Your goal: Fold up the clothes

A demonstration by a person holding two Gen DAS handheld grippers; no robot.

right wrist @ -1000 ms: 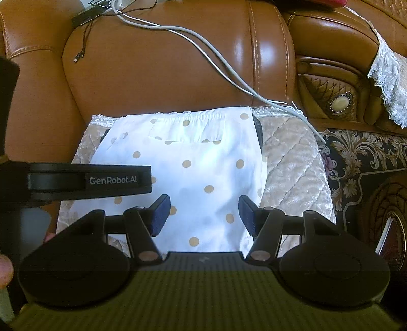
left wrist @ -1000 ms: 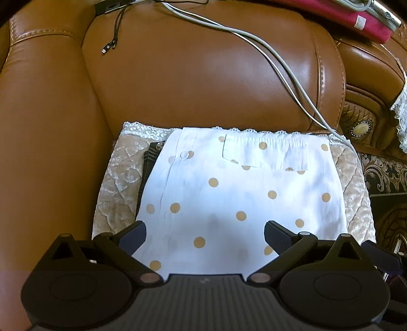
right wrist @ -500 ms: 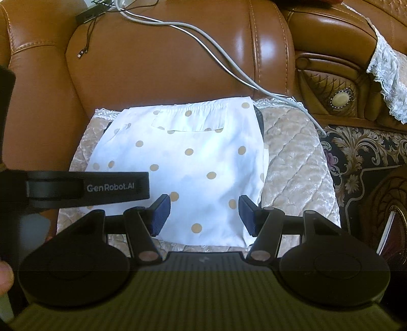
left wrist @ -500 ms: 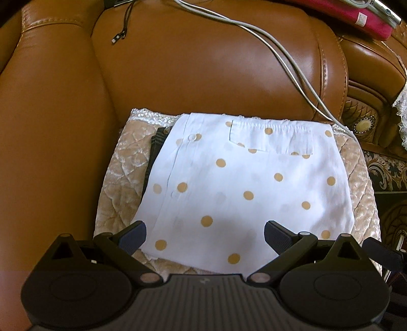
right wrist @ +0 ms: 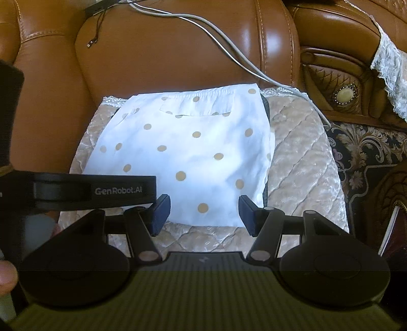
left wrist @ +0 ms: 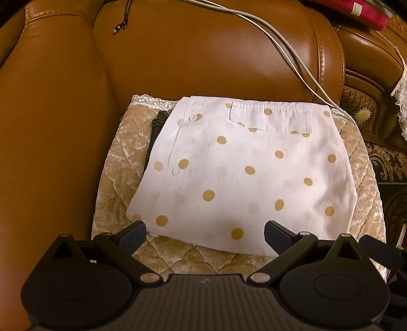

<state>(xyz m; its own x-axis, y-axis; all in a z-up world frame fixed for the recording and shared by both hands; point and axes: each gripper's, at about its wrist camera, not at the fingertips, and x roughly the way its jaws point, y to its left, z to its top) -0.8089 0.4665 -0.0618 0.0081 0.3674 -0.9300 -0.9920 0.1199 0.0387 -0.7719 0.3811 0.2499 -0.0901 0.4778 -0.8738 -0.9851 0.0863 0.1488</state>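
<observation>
A folded white garment with tan polka dots [left wrist: 244,173] lies flat on a beige quilted seat cushion [left wrist: 119,173] of a brown leather sofa; it also shows in the right wrist view [right wrist: 193,157]. A dark folded item [left wrist: 156,127] peeks out under its left edge. My left gripper [left wrist: 204,235] is open and empty, just in front of the garment's near edge. My right gripper [right wrist: 203,212] is open and empty, at the near edge too. The left gripper's body [right wrist: 94,191] crosses the right wrist view at the left.
Grey cables [left wrist: 292,51] run down the sofa backrest [left wrist: 203,56] to the cushion's right. A thin black cable end [left wrist: 119,25] hangs at the top left. A carved wooden armrest [right wrist: 343,94] and a patterned carpet [right wrist: 368,145] lie to the right. A red item [left wrist: 356,10] sits on the backrest top.
Both grippers have drawn back from the garment toward the seat's front; more of the cushion shows in front of it. The garment has not moved.
</observation>
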